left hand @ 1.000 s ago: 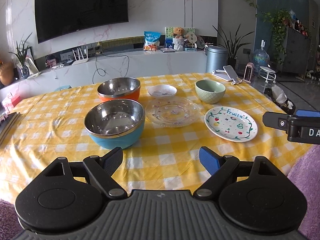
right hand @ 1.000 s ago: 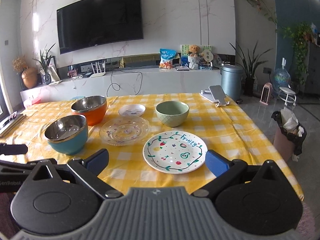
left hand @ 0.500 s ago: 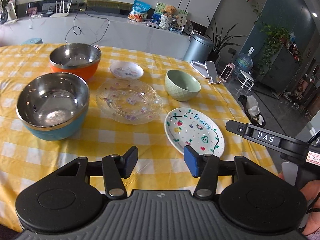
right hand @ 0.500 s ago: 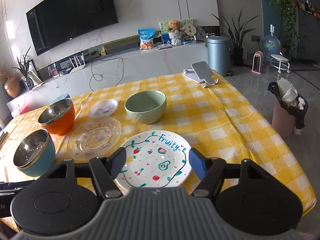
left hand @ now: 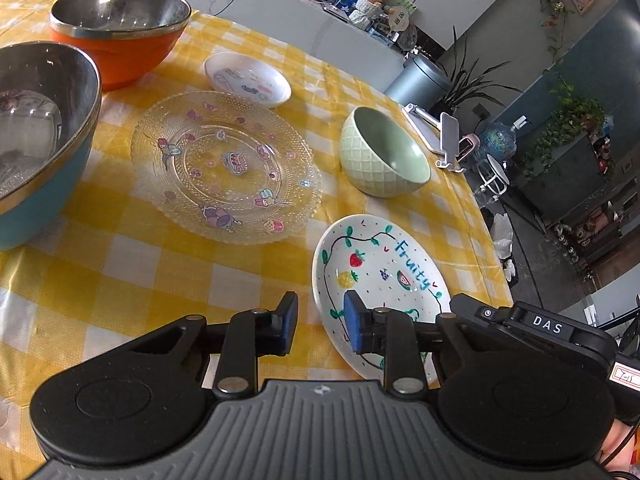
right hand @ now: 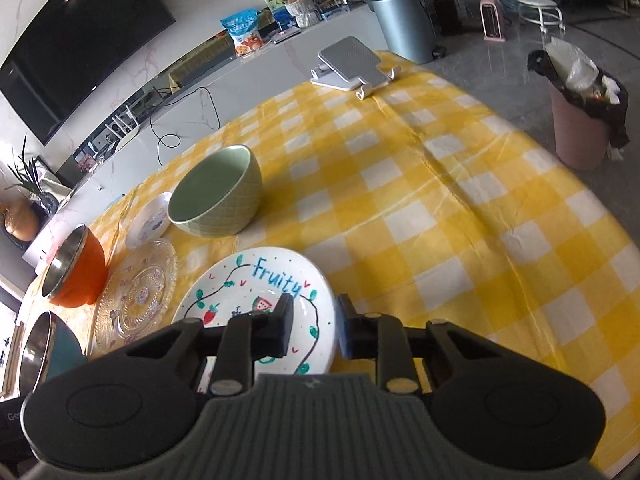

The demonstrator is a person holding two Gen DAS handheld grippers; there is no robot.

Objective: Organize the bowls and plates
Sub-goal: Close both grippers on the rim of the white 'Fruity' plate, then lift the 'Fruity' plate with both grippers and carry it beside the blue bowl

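Presently both grippers sit at the painted "Fruity" plate [left hand: 376,268], lower centre of each view, on the yellow checked tablecloth [left hand: 120,280]. Left gripper [left hand: 320,322]: jaws have just been closing, the plate's left rim between them, contact not confirmed. Right gripper [right hand: 314,330]: jaws likewise just closing, astride the right rim. Glass plate [left hand: 226,166] and green bowl [left hand: 384,154] lie beyond.

My left gripper [left hand: 320,326] and right gripper [right hand: 314,330] both tilt downward, jaws just narrowing; the right's body sits at my left's four o'clock.
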